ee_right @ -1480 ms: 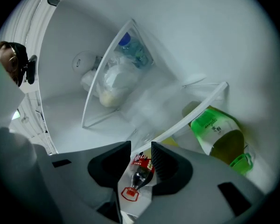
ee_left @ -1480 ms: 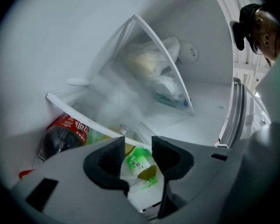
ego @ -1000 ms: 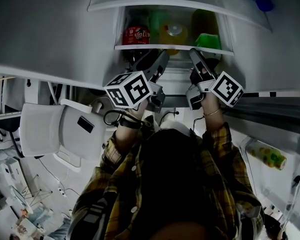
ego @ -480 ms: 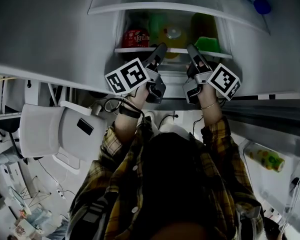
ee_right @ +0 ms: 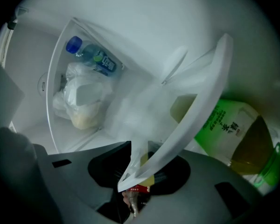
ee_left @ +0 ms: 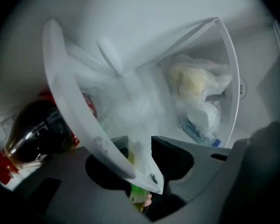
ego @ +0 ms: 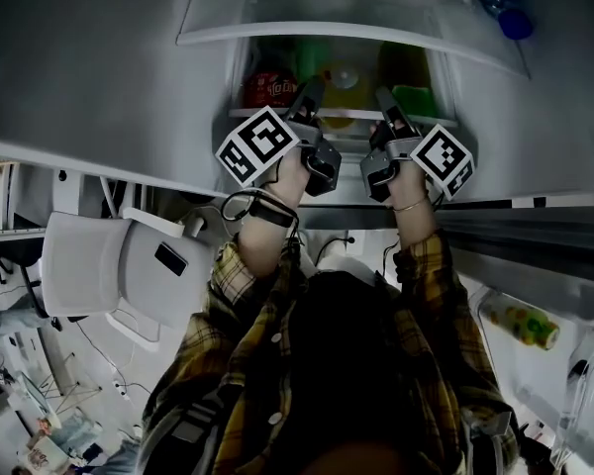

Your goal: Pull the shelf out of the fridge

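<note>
Where the two jaws of the left gripper [ee_left: 141, 174] come together, the pale front rim of the shelf [ee_left: 79, 120] passes between them, and they are clamped on it. The right gripper [ee_right: 136, 171] is closed on the same rim [ee_right: 196, 111] in the same way, so that the plastic edge slants out from between its jaws.

In the head view the left gripper [ego: 310, 97] and the right gripper [ego: 386, 105] reach up side by side to the shelf [ego: 342, 118], which sits inside the open fridge [ego: 99, 77], the left one towards the rim's left part and the right one towards its right.

Just behind the rim by the left gripper lies a dark bottle with a red label [ee_left: 37, 129]. By the right gripper lies a bottle with a green label [ee_right: 233, 129]. Higher in the fridge, on another level, rest a white plastic bag [ee_right: 81, 99] and a blue-capped bottle [ee_right: 91, 55] just beside it. Below the grippers, the person's plaid sleeves [ego: 243, 265] rise towards the fridge.
</note>
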`<state>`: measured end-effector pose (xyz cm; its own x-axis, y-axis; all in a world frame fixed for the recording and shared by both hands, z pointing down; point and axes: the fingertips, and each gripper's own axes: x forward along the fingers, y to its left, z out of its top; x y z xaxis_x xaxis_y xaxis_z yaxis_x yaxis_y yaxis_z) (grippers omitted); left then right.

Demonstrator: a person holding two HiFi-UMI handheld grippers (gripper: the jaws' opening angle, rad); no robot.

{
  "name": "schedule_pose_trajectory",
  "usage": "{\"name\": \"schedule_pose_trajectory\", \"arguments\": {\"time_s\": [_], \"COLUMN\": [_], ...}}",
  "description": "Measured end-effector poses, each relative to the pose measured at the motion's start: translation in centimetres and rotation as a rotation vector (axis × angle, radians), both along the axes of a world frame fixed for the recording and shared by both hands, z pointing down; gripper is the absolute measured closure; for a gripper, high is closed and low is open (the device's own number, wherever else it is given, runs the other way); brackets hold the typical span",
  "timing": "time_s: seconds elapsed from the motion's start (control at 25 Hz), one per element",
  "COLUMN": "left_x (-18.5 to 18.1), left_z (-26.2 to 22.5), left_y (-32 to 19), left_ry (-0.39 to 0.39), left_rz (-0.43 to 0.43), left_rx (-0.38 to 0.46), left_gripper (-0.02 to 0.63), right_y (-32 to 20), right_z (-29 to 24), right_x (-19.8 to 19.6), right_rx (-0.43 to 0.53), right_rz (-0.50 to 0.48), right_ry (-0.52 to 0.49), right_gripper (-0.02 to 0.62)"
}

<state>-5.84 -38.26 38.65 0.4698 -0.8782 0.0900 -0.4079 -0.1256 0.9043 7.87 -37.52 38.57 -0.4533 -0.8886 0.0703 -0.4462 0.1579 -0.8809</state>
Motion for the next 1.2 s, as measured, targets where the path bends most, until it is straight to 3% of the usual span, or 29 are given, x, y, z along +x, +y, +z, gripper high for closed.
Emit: {"name": "schedule_pose_trajectory", "arguments": {"time_s": [0.08, 0.2, 0.8, 1.2], "left_x": [-0.3, -0.7, -0.9, -1.0], "left_z": [0.0, 0.6, 0.6, 0.7], "left_y": [-0.3, -0.3, 0.0, 2.0], "left_ry": [0.016, 0.026, 0.078, 0.136], "left_rz": [-0.028, -0.05, -0.067, -0.069], "left_rx": [-0.012, -0.029, -0.023, -0.023], "left_gripper": [0.458, 0.541, 0.555, 0.565], "right_y": [-0.1, 0.0, 0.4, 2.4], "right_z": [0.2, 0.5, 0.7, 0.8], "right_x": [0.0, 0.1, 0.1, 0.1], "right_rx": [-0.015, -0.03, -0.054, -0.056], "right_rz": [0.008, 0.018, 0.043, 0.047], "right_ry": [-0.004, -0.012, -0.154, -0.181], "right_gripper": [0.477, 0.509, 0.54, 0.545]}}
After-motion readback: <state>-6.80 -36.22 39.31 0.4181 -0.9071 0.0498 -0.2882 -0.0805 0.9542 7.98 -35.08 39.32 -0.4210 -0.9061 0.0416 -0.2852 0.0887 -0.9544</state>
